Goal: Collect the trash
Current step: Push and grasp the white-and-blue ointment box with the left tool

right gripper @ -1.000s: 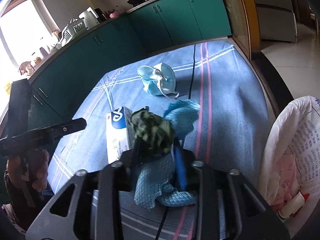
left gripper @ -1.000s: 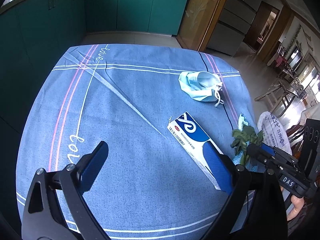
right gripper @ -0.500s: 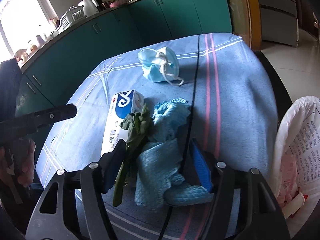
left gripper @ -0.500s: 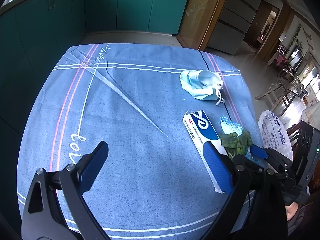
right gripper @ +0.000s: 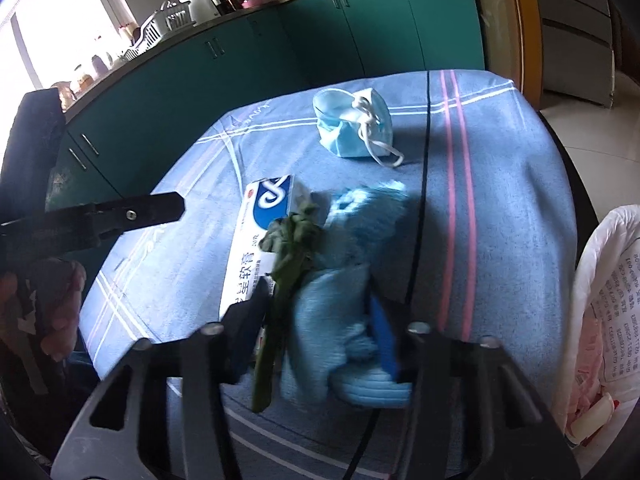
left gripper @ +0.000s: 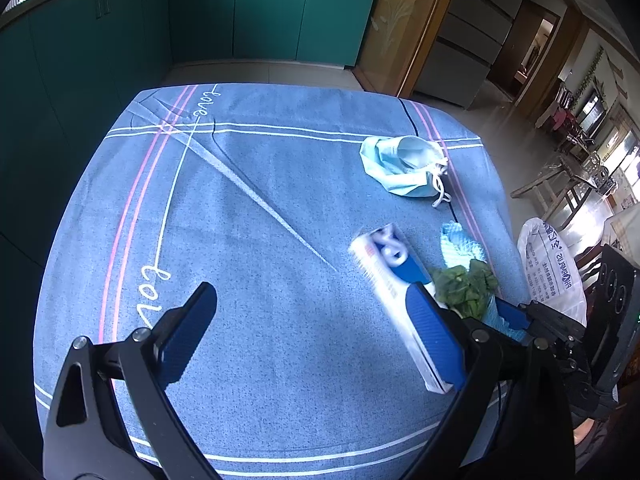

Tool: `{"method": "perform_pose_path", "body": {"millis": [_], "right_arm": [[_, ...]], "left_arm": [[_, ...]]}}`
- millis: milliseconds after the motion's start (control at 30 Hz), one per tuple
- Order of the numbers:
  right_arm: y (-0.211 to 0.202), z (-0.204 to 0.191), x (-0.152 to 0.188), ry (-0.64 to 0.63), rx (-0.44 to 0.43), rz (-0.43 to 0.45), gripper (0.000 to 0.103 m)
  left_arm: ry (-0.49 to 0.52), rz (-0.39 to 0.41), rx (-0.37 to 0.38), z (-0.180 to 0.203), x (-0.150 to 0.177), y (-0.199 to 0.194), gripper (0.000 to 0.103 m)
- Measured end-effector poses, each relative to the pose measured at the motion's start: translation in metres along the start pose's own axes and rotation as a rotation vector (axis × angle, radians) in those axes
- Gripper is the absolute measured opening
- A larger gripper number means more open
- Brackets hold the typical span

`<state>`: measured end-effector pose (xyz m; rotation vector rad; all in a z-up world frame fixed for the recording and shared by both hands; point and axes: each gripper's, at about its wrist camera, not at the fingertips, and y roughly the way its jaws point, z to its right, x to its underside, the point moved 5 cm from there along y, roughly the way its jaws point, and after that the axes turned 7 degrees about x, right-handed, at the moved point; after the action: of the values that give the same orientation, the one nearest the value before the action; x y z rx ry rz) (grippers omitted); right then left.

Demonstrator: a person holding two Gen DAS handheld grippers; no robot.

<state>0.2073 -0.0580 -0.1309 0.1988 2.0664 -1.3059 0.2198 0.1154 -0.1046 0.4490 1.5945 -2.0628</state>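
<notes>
Teal cabinets (left gripper: 264, 8) behind, blue striped tablecloth (left gripper: 248, 216) spread flat, dish rack (right gripper: 160, 26) on the counter by the window (right gripper: 60, 20)

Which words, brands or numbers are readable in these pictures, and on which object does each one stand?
"love": written twice in white script on the blue tablecloth.
"软膏": large characters on the white and blue box; the characters before them are hidden, the small print is blurred.
White plastic bag: blue printed characters, too distorted to read.
Face mask: no text.
</notes>
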Motion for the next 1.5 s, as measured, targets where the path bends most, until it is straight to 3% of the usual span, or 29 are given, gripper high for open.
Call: {"method": "perform_pose_path", "body": {"millis": [700, 1267, 1400, 1500], "right_arm": [[-0.001, -0.005, 0.002, -0.007, -0.043, -0.01, 0.041], [-0.003, 0.006, -0.001, 0.014, 0.012, 0.0, 0.041], [-0.006, 0.012, -0.003, 0.029, 0.036, 0.013, 0.048], [-0.01, 0.018, -0.006, 0.052, 0.047, 0.035, 0.059]], "left_arm": [[0.0, -0.014, -0.007, -0.001, 0.002, 0.002, 0.095], [0.041, -0.008, 0.014, 0.008, 0.003, 0.0, 0.095], [0.034, -0.008, 0.024, 0.007, 0.002, 0.001, 0.095], [0.028, -0.015, 0.039, 0.008, 0.003, 0.002, 0.095]]}}
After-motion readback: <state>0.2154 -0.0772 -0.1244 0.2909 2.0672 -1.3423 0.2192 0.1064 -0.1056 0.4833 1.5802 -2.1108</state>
